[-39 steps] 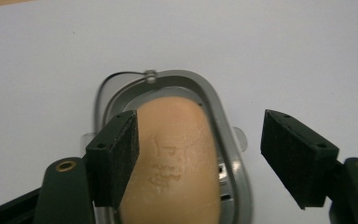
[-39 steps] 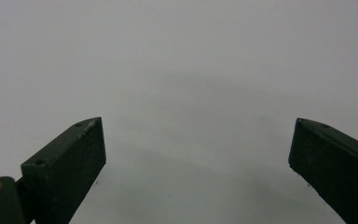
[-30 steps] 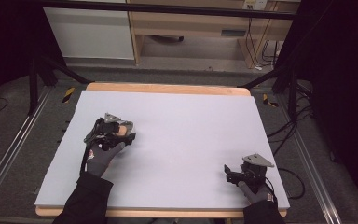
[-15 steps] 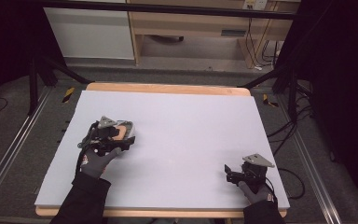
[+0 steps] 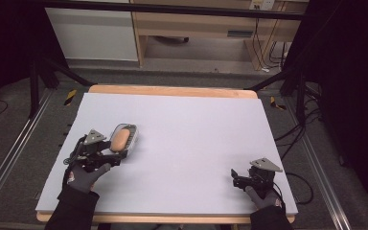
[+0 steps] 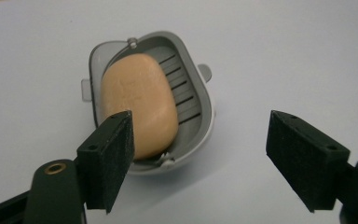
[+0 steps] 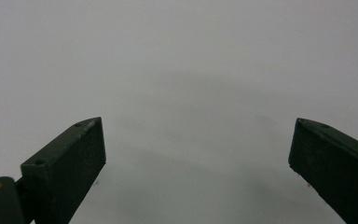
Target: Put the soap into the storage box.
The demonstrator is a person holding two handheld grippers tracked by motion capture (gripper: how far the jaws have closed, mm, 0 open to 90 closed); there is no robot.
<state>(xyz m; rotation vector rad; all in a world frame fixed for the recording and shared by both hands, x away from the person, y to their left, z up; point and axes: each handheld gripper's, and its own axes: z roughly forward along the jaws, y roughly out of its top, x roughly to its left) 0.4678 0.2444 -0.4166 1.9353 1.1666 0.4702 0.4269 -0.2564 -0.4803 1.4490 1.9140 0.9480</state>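
A grey soap dish (image 5: 130,135) (image 6: 193,100) lies flat on the white table top (image 5: 196,134), left of centre, with an orange bar of soap (image 5: 120,139) (image 6: 140,102) resting in it. My left gripper (image 5: 111,154) (image 6: 199,140) is just short of the dish's near end, open and wide, holding nothing. In the left gripper view its left jaw overlaps the soap's near corner. My right gripper (image 5: 235,178) (image 7: 196,140) rests low over bare table near the front right corner, open, with nothing between its jaws.
The table's wooden rim (image 5: 172,91) runs along the far side. Beyond it stand a white cabinet (image 5: 93,31) and a wooden shelf unit (image 5: 196,26). Black frame legs and cables (image 5: 297,91) flank the right side.
My left gripper has drawn back toward the near left, uncovering the soap dish and soap, which stay in place. The right gripper has not moved.
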